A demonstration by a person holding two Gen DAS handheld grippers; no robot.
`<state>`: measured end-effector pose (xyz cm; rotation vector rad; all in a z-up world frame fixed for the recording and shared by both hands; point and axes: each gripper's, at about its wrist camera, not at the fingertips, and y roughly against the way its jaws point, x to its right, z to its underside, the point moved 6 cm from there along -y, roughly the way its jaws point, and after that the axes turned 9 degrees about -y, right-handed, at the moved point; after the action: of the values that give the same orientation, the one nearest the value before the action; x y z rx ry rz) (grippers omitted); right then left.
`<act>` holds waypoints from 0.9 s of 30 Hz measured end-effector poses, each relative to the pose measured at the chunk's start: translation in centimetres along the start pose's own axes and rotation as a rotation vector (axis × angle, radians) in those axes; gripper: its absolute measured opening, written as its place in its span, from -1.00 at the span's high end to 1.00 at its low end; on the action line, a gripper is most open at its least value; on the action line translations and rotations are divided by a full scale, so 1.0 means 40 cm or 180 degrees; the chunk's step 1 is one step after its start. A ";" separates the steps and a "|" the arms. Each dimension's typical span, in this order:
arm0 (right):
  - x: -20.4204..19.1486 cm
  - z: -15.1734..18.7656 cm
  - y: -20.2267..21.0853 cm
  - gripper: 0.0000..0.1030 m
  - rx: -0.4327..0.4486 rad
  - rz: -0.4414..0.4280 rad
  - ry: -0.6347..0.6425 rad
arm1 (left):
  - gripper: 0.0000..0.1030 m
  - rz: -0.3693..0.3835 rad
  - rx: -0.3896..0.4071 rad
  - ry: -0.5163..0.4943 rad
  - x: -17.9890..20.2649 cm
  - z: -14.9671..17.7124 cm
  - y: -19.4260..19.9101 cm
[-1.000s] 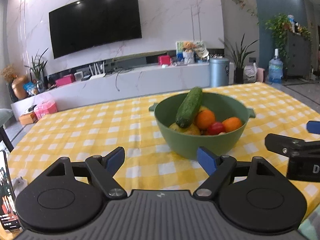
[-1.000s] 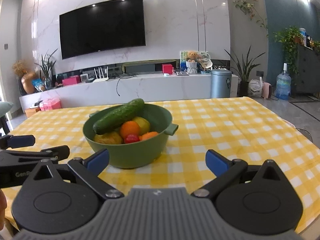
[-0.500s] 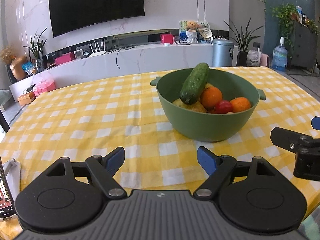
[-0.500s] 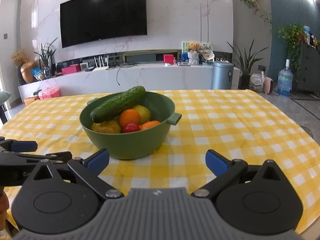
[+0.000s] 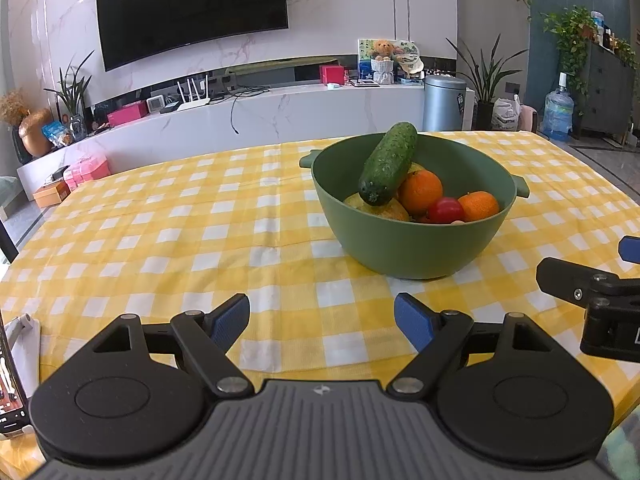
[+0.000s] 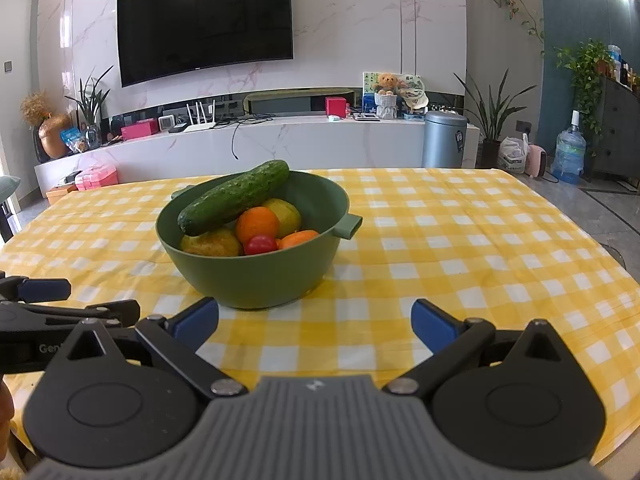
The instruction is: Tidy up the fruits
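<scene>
A green bowl (image 5: 416,248) (image 6: 256,280) stands on the yellow checked tablecloth (image 5: 160,240). Across its rim leans a cucumber (image 5: 388,162) (image 6: 234,197). Under it lie oranges (image 5: 420,191) (image 6: 257,223), a small red tomato (image 5: 445,210) (image 6: 260,245) and yellowish fruit (image 6: 212,243). My left gripper (image 5: 322,322) is open and empty, near the table's front edge, left of the bowl. My right gripper (image 6: 315,322) is open and empty just in front of the bowl. Each gripper shows at the side of the other's view.
Behind the table runs a white marble TV bench (image 6: 260,140) with a wall television (image 6: 204,20), a blue-grey bin (image 6: 443,139), plants and a water bottle (image 6: 568,156). A phone on a stand (image 5: 10,368) sits at the table's front left.
Both grippers have come closer to the table and bowl, which now looks larger and lower in both views. Both stay open and empty. The fruit has not moved.
</scene>
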<state>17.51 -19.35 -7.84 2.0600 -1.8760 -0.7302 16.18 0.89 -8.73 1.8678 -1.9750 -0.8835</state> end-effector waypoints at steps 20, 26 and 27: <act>0.000 0.001 -0.003 -0.92 -0.0007 -0.0002 0.0022 | -0.87 0.0022 -0.0023 -0.0002 0.006 0.003 0.002; 0.001 0.001 -0.003 -0.92 -0.0009 -0.0002 0.0036 | -0.87 0.0027 -0.0019 0.0001 0.012 0.004 0.003; 0.001 0.001 -0.003 -0.92 -0.0010 -0.0001 0.0038 | -0.87 0.0028 -0.0021 0.0000 0.010 0.004 0.002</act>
<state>17.61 -19.36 -7.95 2.0583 -1.8669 -0.7189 15.97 0.52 -8.87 1.8540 -1.9763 -0.8866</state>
